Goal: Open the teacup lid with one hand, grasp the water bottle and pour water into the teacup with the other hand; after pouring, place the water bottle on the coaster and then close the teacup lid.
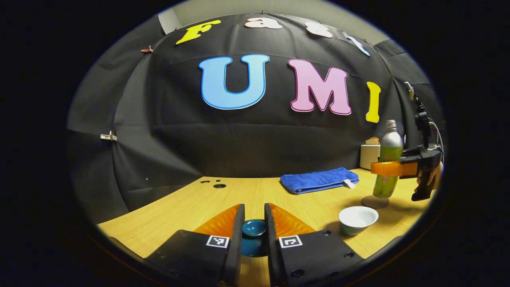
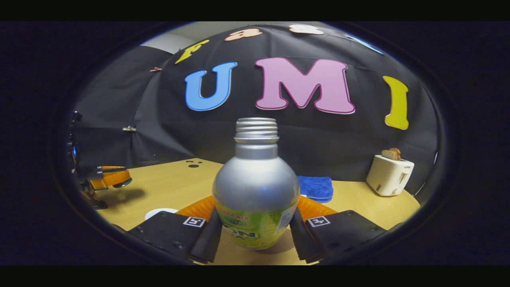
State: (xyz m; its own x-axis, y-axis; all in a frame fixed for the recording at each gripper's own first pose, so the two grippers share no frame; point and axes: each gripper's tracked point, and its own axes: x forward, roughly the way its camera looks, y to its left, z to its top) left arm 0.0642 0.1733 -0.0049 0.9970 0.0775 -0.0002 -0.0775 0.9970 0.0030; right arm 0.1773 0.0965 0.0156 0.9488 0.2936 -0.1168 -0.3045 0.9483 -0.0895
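- Silver-shouldered water bottle [image 2: 255,187] clamped upright between both fingers of the right gripper [image 2: 255,231], cap off, threaded neck bare.
- Seen from the left gripper view: same water bottle [image 1: 388,161] held at mid-body by the right gripper [image 1: 388,168], level and reaching in from the far right, a hand [image 1: 432,177] partly visible behind it.
- Bottle base just above a round coaster [image 1: 374,201] (touching or slightly lifted, cannot tell).
- Dark blue teacup lid [image 1: 254,230] pinched between the fingers of the left gripper [image 1: 254,227], held low over the wooden table [image 1: 191,211].
- From the right gripper view, left gripper [image 2: 111,179] far left, raised off the table, shadow beneath it.
- Teacup [image 1: 357,220] open, standing near the coaster; white inside, contents not discernible.
- Sliver of the teacup [image 2: 159,212] at lower left in the right gripper view.
- Blue towel [image 1: 318,180] folded at the table's back, white toaster [image 2: 388,174] with bread in it at far right.
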